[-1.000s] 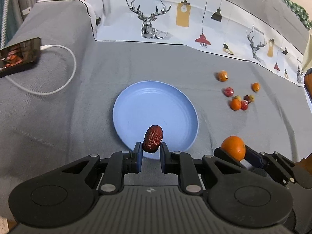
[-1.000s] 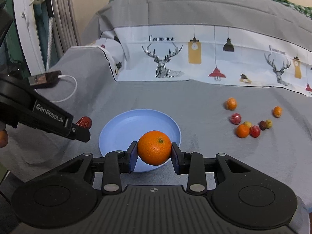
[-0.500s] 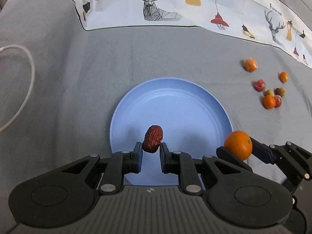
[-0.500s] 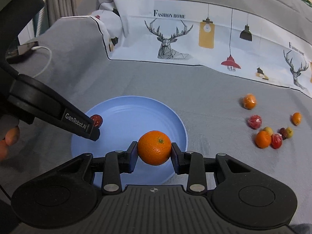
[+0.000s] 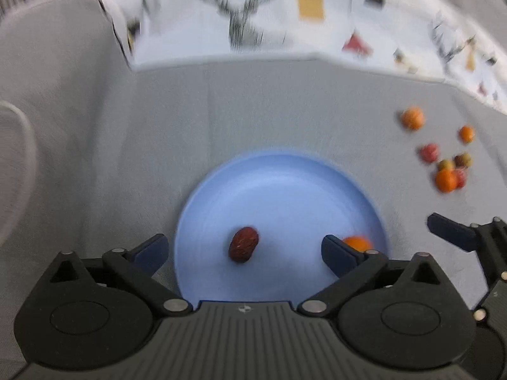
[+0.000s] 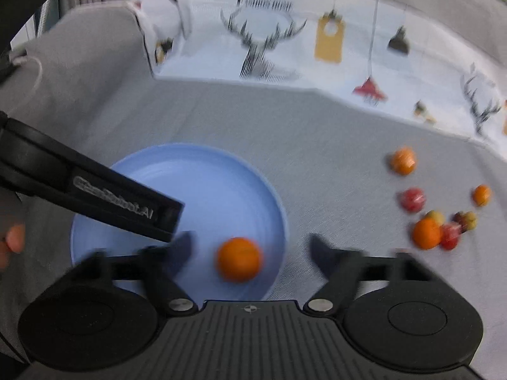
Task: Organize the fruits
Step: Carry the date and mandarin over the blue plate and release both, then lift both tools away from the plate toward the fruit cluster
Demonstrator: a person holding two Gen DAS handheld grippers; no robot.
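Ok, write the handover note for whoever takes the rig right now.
Left hand-held gripper: jaws opening, red date released between them.
Right hand-held gripper: jaws opening, orange released between them.
Both fruits are in the blue plate.
Done: date and orange delivered.
Left: the small fruits lying on the grey cloth, right of the plate.

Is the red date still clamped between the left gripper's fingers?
No: in the left wrist view the red date lies on the blue plate, with the left gripper opening, its fingers apart from it.
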